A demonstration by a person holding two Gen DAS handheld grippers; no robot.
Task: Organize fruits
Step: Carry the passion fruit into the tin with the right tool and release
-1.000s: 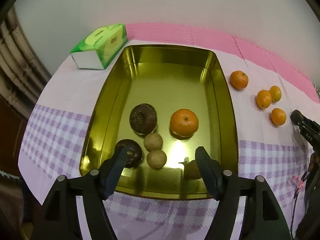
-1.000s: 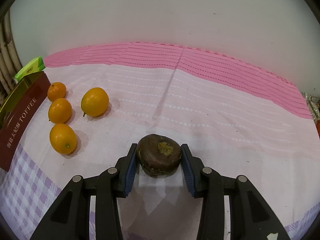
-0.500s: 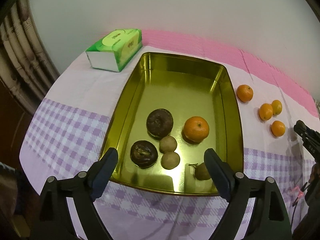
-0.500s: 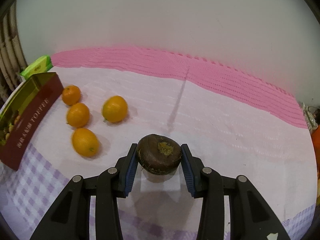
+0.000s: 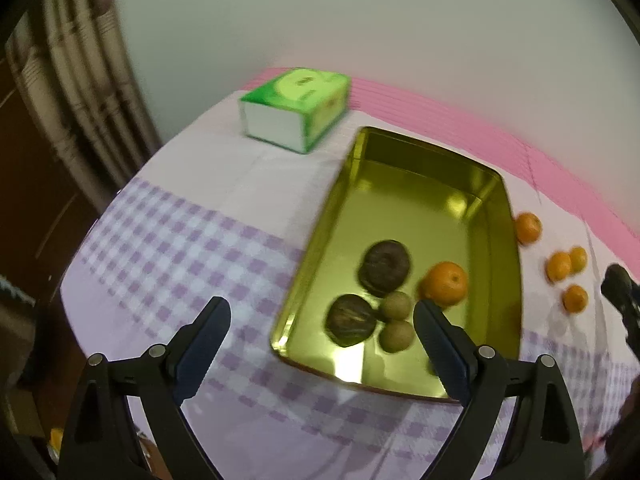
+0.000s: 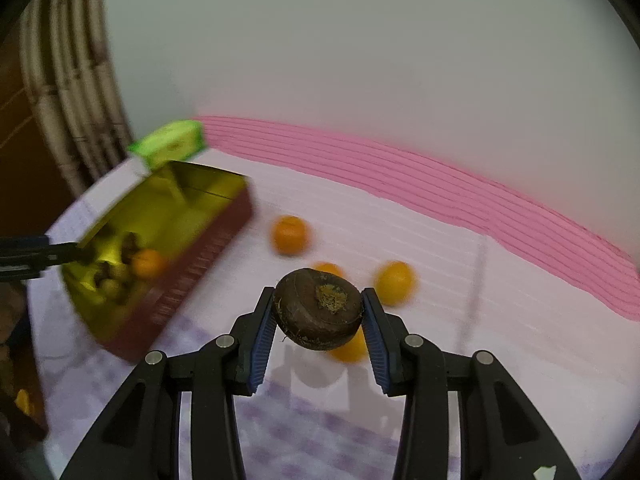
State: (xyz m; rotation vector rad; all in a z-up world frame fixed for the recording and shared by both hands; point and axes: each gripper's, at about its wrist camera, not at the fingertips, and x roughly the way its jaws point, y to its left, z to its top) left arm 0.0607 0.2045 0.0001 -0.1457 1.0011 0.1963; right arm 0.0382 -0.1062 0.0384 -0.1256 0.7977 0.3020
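A gold tin holds two dark brown fruits, two small tan fruits and an orange. My left gripper hangs above the tin's near left corner. Its jaws are opening and nothing is between them. My right gripper is shut on another dark brown fruit, held off the cloth. Several small oranges lie beneath and beyond it. The tin shows blurred to the left in the right wrist view.
A green tissue box sits behind the tin near the wall. Several small oranges lie on the cloth right of the tin. The right gripper's tip shows at the far right. The table's edge drops off at the left.
My left gripper has drawn back and leftwards from the tin with its jaws spreading wider. My right gripper has lifted the dark fruit off the cloth and swung towards the tin.
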